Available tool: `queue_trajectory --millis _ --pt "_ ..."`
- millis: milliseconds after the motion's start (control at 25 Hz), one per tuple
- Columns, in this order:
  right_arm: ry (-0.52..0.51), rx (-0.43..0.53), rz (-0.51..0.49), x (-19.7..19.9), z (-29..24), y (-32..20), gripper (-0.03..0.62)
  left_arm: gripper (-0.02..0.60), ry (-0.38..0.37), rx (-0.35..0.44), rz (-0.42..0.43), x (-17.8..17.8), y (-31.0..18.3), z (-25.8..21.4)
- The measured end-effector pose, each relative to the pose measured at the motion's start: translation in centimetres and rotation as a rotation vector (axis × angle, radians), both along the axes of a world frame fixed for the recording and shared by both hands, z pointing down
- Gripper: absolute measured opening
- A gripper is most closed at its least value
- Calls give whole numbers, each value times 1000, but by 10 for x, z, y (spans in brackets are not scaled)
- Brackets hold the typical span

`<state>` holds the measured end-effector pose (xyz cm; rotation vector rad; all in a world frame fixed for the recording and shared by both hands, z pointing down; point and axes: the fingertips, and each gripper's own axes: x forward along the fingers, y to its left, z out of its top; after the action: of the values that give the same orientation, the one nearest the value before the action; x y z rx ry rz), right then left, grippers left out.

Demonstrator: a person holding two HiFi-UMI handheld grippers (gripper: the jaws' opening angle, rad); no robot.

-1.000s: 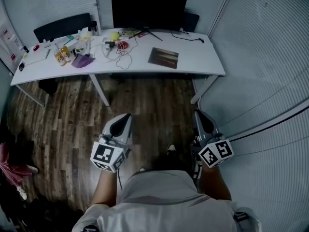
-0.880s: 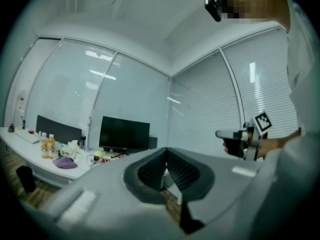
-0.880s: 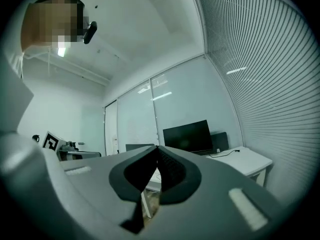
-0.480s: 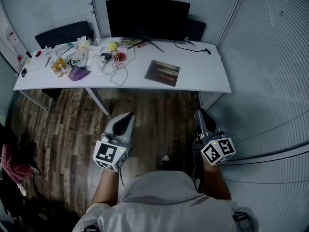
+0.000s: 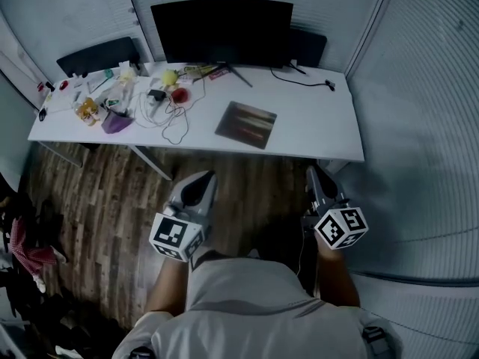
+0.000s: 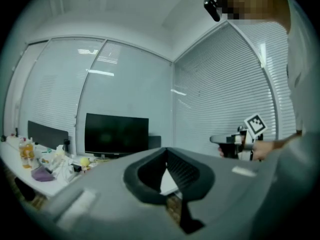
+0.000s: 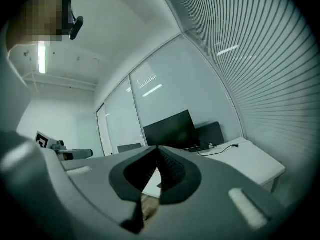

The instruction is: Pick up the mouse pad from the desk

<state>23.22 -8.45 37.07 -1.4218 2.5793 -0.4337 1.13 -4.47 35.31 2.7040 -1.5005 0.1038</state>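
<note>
Fingers [image 6: 184, 172] closed and empty, left gripper [image 5: 205, 177] and right gripper [image 5: 310, 172] hang short of the seemingly brownish mouse pad [image 5: 246, 124].

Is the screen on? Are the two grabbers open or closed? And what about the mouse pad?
monitor, screen dark
mouse pad, lying flat on the desk, untouched
left gripper, shut, empty
right gripper, shut, empty
</note>
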Motion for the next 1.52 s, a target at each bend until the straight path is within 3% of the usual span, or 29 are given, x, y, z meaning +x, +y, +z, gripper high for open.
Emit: queue_trajectory --millis 200,400,600,800,1080,1200,1360,1520 --pt "-24 -42 -9 8 24 -38 3 2 -18 -32 -17 5 -39 15" --pt "2 -68 23 6 40 -73 3 2 -3 -45 21 3 -84 33" --pt "52 -112 105 2 48 -131 3 2 32 -70 84 -10 -161 48" --pt "94 -166 136 -37 53 -206 3 2 26 -104 128 -43 -250 53" --pt "172 -274 148 -104 88 -290 3 2 12 -226 186 -91 -345 97" --pt "216 -333 167 -111 111 -313 3 2 -17 -284 202 -97 -374 122" --pt "293 -439 165 -108 156 -335 10 51 -88 -398 185 -96 -397 167" --pt "386 -547 132 -98 214 -356 103 97 -152 -469 110 -85 -421 211"
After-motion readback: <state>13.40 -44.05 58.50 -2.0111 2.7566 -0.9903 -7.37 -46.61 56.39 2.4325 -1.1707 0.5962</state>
